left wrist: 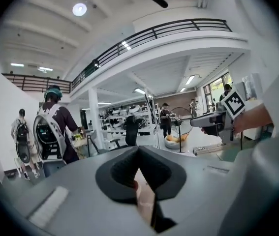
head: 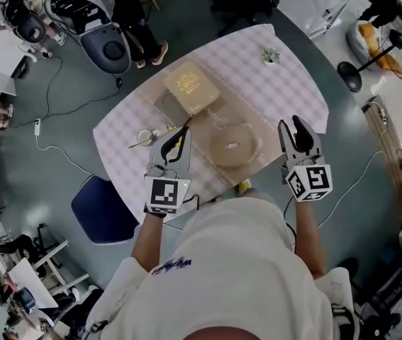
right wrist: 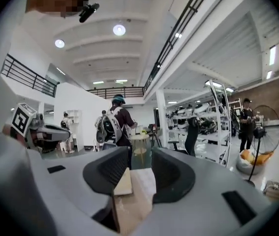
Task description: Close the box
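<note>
A square tan box [head: 190, 87] with its lid lying flat on top stands at the far side of the checkered table [head: 293, 91]. A round tan basket-like thing [head: 235, 145] lies nearer me. Both grippers are held high above the table's near edge, pointing roughly level. My left gripper [head: 183, 129] [left wrist: 138, 150] has its black pads meeting at the tips, with nothing seen between them. My right gripper [head: 291, 123] [right wrist: 140, 154] has a gap between its pads and holds nothing. Only the table far below shows through that gap.
A small bowl [head: 145, 137] sits left of the round thing, and a little plant [head: 271, 57] at the far right corner. A blue chair [head: 101, 211] stands at the table's near left. A person [head: 140, 20] and a floor fan [head: 349, 75] are beyond.
</note>
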Demonstrator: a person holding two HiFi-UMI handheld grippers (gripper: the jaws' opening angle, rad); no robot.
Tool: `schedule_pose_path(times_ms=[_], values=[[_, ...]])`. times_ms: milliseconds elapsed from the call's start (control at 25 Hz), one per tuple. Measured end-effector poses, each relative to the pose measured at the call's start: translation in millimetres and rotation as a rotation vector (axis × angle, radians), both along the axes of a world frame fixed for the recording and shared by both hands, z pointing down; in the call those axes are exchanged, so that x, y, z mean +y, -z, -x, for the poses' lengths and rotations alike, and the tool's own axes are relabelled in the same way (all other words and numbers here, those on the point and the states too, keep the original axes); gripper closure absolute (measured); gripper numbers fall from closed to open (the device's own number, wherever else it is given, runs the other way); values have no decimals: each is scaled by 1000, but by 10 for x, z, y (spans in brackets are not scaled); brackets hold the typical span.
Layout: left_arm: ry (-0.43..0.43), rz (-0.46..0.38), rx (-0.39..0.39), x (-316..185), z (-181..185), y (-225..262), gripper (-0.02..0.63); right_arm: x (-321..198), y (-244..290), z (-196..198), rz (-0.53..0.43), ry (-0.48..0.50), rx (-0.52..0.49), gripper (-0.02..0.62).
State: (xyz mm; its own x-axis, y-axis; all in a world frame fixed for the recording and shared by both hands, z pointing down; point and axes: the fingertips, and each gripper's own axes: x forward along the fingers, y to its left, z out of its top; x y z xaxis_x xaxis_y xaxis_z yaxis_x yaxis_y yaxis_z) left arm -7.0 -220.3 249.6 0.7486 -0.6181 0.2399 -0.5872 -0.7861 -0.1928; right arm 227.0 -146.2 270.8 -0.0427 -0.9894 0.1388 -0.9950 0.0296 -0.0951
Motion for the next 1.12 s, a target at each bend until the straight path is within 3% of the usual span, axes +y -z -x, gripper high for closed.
schedule_pose_path(times_ms=[160, 200, 240, 280, 440, 680, 800, 1120], values=[[36, -74, 107, -75, 105, 497, 604, -3, 542, 76, -92, 6, 34, 450], [46, -78, 129, -78, 142, 558, 604, 43, 632, 106, -99, 10, 44, 492], [55, -72, 146, -57, 176, 584, 604, 120, 708, 137, -98, 19, 60, 584], [63, -59, 154, -29, 205, 583, 604, 201, 770, 163, -91, 33, 77, 592], [69, -54, 108, -54, 278, 593, 604, 339, 940, 93, -91, 34, 38, 592], [34, 129, 178, -84, 166, 334, 604, 283, 875, 29, -88, 36, -46, 592], [9, 127, 148, -60, 114, 349, 604, 237, 872, 70, -74, 45, -30, 592], [-20, 144, 162, -43, -93, 341, 604, 111, 836, 41, -67, 56, -55, 592]])
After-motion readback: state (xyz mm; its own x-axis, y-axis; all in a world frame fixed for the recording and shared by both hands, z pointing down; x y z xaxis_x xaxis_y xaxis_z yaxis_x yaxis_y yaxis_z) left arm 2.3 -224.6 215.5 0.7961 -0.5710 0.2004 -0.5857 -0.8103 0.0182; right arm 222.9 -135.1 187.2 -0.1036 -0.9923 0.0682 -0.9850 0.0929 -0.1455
